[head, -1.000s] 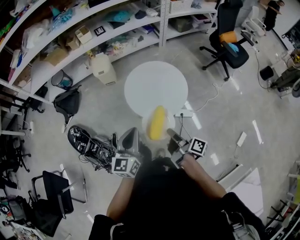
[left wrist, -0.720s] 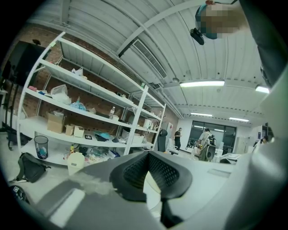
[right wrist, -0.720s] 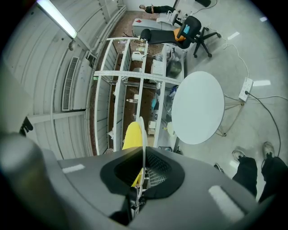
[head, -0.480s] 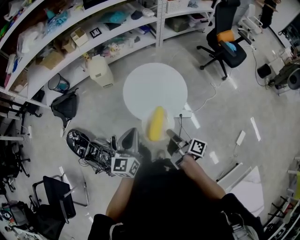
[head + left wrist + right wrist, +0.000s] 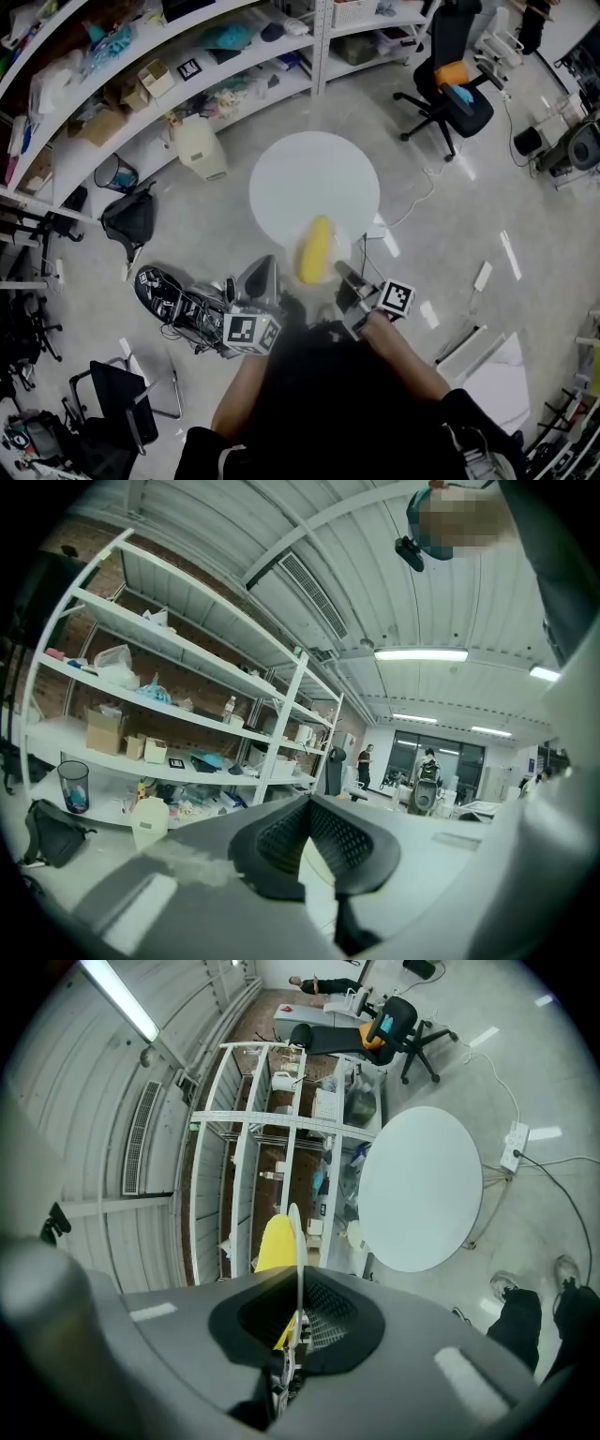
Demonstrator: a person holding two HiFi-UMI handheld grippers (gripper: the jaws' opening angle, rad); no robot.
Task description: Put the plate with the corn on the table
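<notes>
A yellow corn cob [image 5: 315, 248] lies on a pale plate [image 5: 330, 274] that hangs in the air just before the near edge of the round white table [image 5: 314, 183]. My right gripper [image 5: 349, 281] is shut on the plate's rim. In the right gripper view the plate [image 5: 296, 1241] stands edge-on between the jaws, with the corn [image 5: 269, 1242] to its left and the table [image 5: 422, 1190] beyond. My left gripper [image 5: 262, 274] hovers left of the plate, apart from it. Its pads [image 5: 352, 841] meet at the tips, with nothing seen between them.
Long white shelves [image 5: 178, 66] full of boxes run behind the table. A white canister [image 5: 199, 147], a black bag [image 5: 129, 217] and a bin [image 5: 117, 173] stand on the floor at left. A power strip [image 5: 372, 228] with cables lies right of the table, and an office chair [image 5: 457, 84] stands farther back.
The table has drawn slightly nearer in the head view as the camera shifts. Both grippers and the plate with the corn keep their places relative to each other.
</notes>
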